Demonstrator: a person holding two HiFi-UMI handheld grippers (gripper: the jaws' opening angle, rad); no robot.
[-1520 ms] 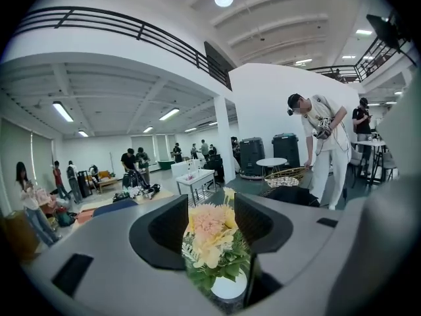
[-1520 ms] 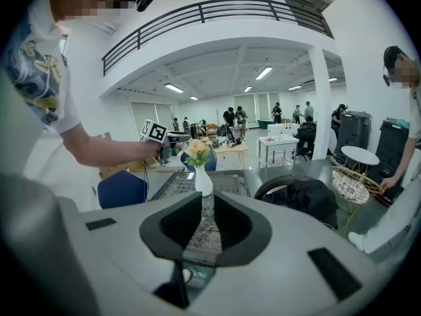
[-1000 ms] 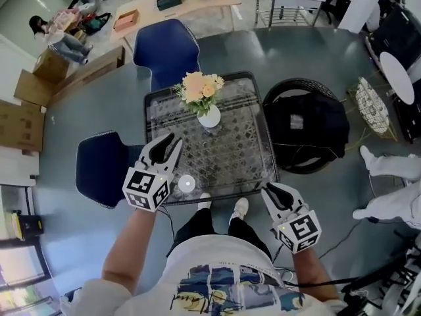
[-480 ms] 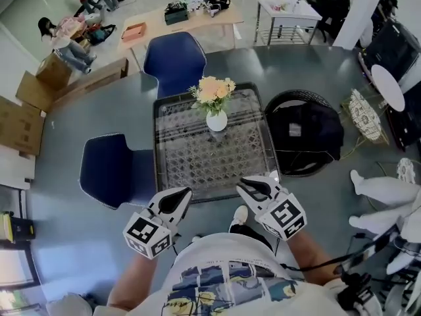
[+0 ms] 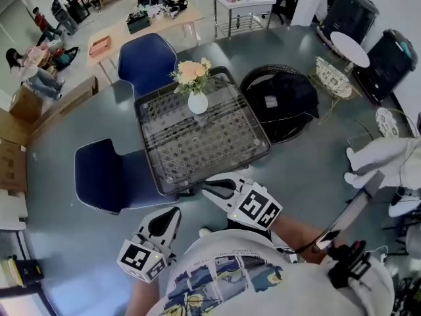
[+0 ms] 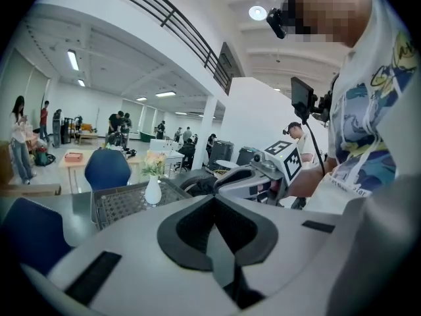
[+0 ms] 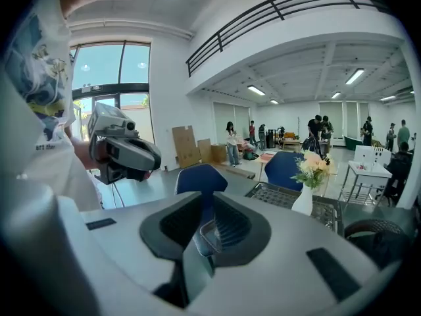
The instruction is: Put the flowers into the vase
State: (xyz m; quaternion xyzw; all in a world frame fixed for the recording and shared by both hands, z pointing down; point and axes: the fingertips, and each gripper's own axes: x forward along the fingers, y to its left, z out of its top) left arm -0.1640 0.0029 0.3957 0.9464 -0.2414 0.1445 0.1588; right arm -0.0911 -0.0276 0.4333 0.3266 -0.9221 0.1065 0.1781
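Observation:
A white vase (image 5: 197,103) holding peach and cream flowers (image 5: 191,72) stands upright at the far end of the glass-topped wire table (image 5: 217,151). Both grippers are held close to my body, off the table's near edge and well apart from the vase. My left gripper (image 5: 175,211) is at the lower left, shut and empty. To the right of it my right gripper (image 5: 206,188) is shut with nothing between its jaws. The vase (image 6: 152,191) shows far off in the left gripper view, and the vase (image 7: 303,200) with flowers (image 7: 312,164) in the right gripper view.
Two blue chairs (image 5: 146,54) (image 5: 108,176) stand at the table's far and left sides. A black bag on a round black seat (image 5: 283,104) sits right of the table. A person in white (image 5: 381,157) is at the right edge. People and a wooden table (image 5: 145,25) are far behind.
Both grippers have drawn back from over the table's near edge toward my body. The left gripper's jaws, open a second ago, have shut. The table now lies farther from me.

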